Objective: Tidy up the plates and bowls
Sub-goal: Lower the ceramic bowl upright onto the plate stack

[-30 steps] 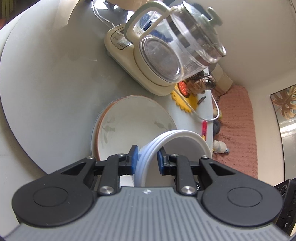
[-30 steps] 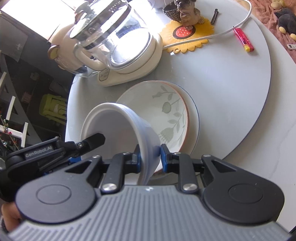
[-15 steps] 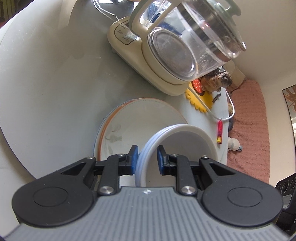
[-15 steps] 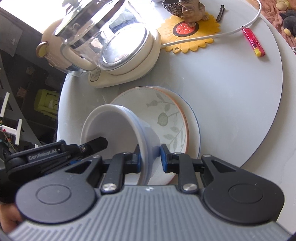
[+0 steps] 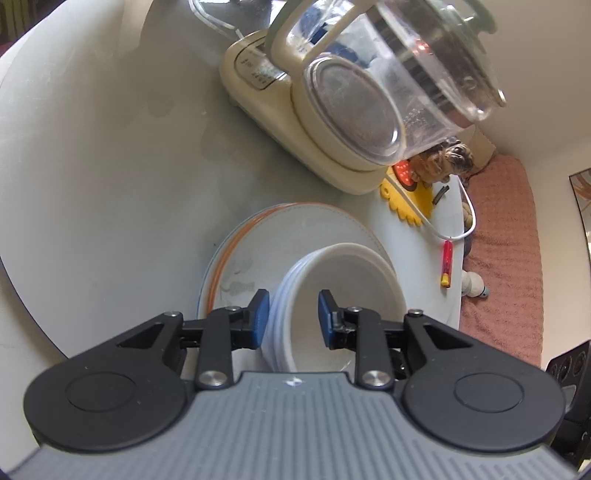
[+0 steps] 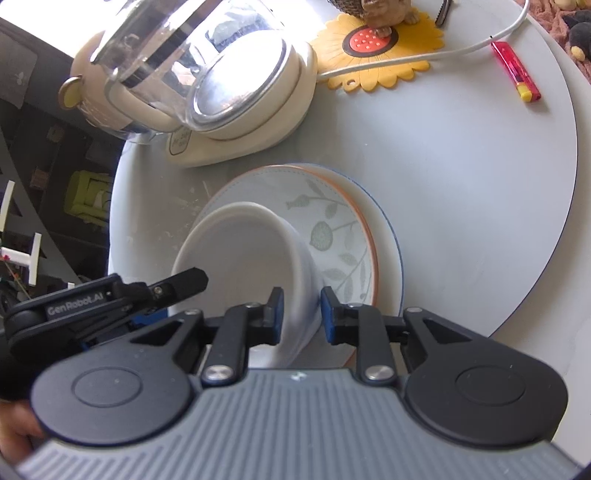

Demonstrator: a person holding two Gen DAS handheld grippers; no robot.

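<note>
bowl (image 6: 243, 254) on stacked plates (image 6: 369, 236), kettle (image 6: 207, 74) behind

place: home living or dining room | counter: round grey counter (image 6: 461, 177) | 12 o'clock: glass electric kettle (image 5: 388, 85) on cream base, sunflower mat (image 6: 384, 48) with animal figurine (image 5: 448, 162) | 2 o'clock: red lighter (image 6: 515, 70), white cable (image 6: 424, 55) | beyond rim: pink knitted cover (image 5: 506, 258), soft toys (image 6: 580, 33)

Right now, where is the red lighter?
The red lighter lies on the round table, upper right in the right wrist view, beside the white cable and the sunflower mat.
</note>
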